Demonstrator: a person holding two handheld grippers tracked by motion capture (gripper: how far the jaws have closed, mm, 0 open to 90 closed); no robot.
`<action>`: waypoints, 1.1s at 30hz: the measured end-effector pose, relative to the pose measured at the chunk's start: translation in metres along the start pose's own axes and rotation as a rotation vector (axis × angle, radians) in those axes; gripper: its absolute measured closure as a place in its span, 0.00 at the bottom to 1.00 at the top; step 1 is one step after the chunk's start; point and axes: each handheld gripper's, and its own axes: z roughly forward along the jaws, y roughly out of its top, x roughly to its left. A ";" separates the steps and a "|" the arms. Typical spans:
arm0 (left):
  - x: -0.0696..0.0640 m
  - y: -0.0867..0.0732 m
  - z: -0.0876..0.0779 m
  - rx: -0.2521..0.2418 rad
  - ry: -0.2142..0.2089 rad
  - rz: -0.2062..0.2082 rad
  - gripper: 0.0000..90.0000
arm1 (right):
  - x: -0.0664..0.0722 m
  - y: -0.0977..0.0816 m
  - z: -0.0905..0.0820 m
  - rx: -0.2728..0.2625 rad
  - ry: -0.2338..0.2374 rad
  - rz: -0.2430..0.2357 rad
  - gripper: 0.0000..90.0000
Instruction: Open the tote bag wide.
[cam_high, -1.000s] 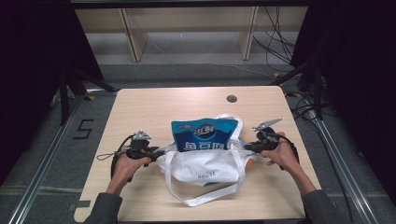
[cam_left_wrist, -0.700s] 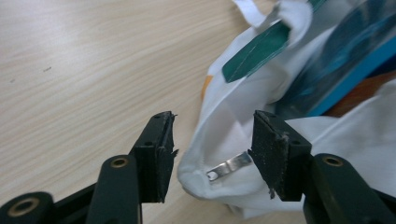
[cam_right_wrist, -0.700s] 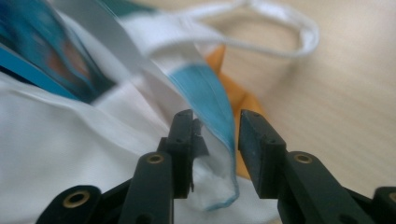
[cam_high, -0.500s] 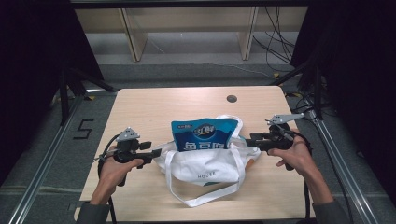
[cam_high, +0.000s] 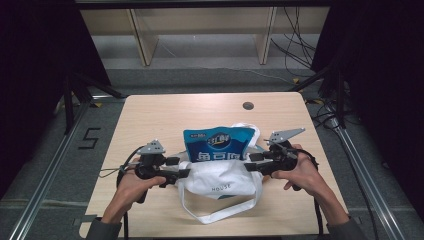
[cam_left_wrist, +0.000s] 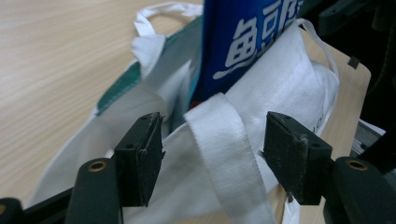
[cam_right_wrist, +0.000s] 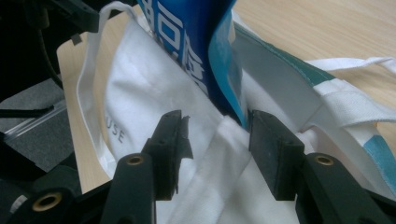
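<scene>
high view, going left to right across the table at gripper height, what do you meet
left hand → left gripper → white tote bag with the blue packet standing in it → right gripper → right hand

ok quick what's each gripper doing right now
Left gripper: open, jaws just opened, white bag strap loose between them.
Right gripper: open, jaws just opened, bag cloth between them, not pinched.
</scene>
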 end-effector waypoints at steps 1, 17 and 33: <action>-0.001 0.000 0.005 0.002 -0.001 0.003 0.39 | 0.002 0.000 0.002 0.006 -0.005 0.027 0.61; 0.002 -0.053 0.043 0.257 0.024 0.151 0.92 | 0.007 -0.029 0.050 0.237 0.014 -0.092 0.90; -0.002 -0.055 0.035 0.251 -0.014 0.056 0.68 | -0.004 -0.045 0.059 0.198 0.043 -0.025 0.85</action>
